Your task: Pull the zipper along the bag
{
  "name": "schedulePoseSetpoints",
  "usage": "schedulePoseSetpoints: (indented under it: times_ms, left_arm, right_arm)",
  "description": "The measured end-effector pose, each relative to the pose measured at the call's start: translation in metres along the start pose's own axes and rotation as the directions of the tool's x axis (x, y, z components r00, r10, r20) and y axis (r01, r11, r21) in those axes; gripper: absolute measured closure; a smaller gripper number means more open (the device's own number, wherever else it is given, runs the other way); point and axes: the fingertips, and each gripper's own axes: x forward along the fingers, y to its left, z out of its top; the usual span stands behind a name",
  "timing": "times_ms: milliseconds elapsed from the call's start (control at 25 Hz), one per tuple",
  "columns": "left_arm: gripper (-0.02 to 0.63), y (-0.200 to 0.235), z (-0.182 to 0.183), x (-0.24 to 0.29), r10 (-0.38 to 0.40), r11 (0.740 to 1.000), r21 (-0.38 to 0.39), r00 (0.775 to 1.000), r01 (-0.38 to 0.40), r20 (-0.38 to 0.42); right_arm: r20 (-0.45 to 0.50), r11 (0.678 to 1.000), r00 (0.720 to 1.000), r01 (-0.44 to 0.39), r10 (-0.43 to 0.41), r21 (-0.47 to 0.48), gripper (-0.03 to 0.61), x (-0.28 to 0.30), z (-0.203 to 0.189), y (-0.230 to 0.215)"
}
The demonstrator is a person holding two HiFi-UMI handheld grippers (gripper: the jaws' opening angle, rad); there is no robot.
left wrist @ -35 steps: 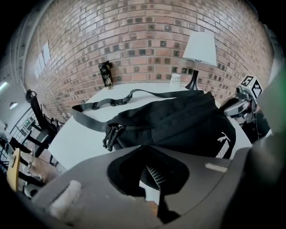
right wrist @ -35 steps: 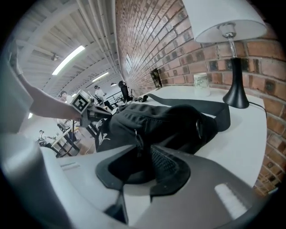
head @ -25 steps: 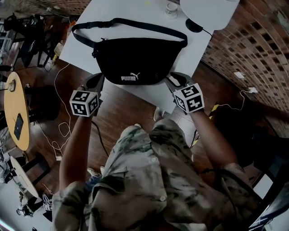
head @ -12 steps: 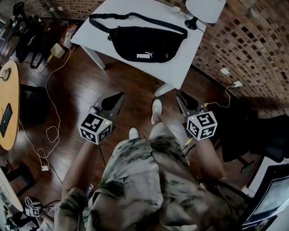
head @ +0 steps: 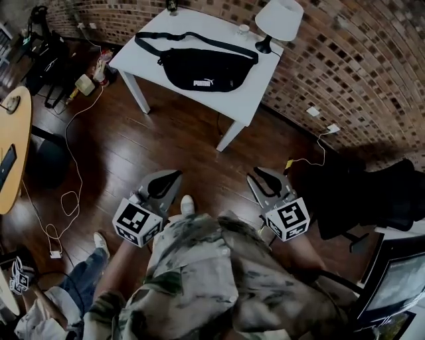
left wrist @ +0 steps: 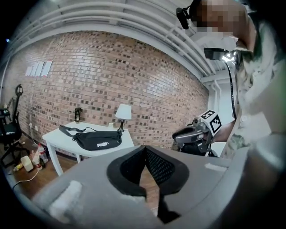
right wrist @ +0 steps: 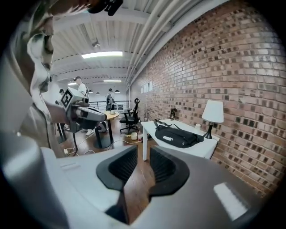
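The black waist bag point(head: 199, 70) with a white logo lies on the white table point(head: 255, 99) by the brick wall, its strap curled behind it. It shows far off in the left gripper view point(left wrist: 96, 139) and in the right gripper view point(right wrist: 176, 135). Both grippers hang over the wooden floor near my body, well away from the table. My left gripper point(head: 165, 184) is shut, its tips touching point(left wrist: 144, 150), and holds nothing. The jaws of my right gripper point(head: 265, 179) are closing, with a bare gap still between the pads point(right wrist: 143, 150).
A white lamp point(head: 279, 20) and a small glass point(head: 244, 29) stand at the table's far end. Cables point(head: 73, 192) trail over the floor at left beside a round wooden table point(head: 10, 153). A dark chair point(head: 372, 192) sits at right. Another person's leg point(head: 73, 292) shows at lower left.
I have backed away from the table: both grippers were at the bag's lower corners and now hang far from it over the floor. The bag lies as it did.
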Motion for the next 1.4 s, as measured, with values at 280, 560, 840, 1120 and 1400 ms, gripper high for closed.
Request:
schedulePoseSetpoints:
  times_ms: [280, 560, 840, 1120, 1400]
  left_arm:
    - [0.612, -0.116, 0.004, 0.003, 0.004, 1.0, -0.006, 0.999, -0.003, 0.045]
    - [0.612, -0.245, -0.013, -0.007, 0.052, 0.997, -0.052, 0.997, -0.049, 0.052]
    - [0.611, -0.316, -0.021, -0.027, 0.012, 1.0, -0.009, 1.0, -0.011, 0.021]
    - [0.611, -0.326, -0.035, -0.061, -0.026, 0.999, -0.018, 0.999, 0.026, 0.029]
    - [0.612, -0.303, -0.049, -0.128, -0.014, 0.999, -0.035, 0.999, 0.016, 0.045]
  right_arm:
    - [0.059, 0.998, 0.998, -0.032, 0.036, -0.057, 0.494, -0.106, -0.02, 0.023]
    - [0.07, 0.984, 0.987, -0.139, 0.147, -0.112, 0.494, -0.201, -0.068, 0.049]
    - [0.114, 0.984, 0.979, -0.163, 0.171, -0.077, 0.495, -0.254, -0.072, 0.084]
    - [0.141, 0.99, 0.982, -0.116, 0.127, -0.085, 0.509, -0.266, -0.062, 0.121]
    - [0.145, 0.988, 0.981, -0.117, 0.131, -0.103, 0.52, -0.248, -0.04, 0.185]
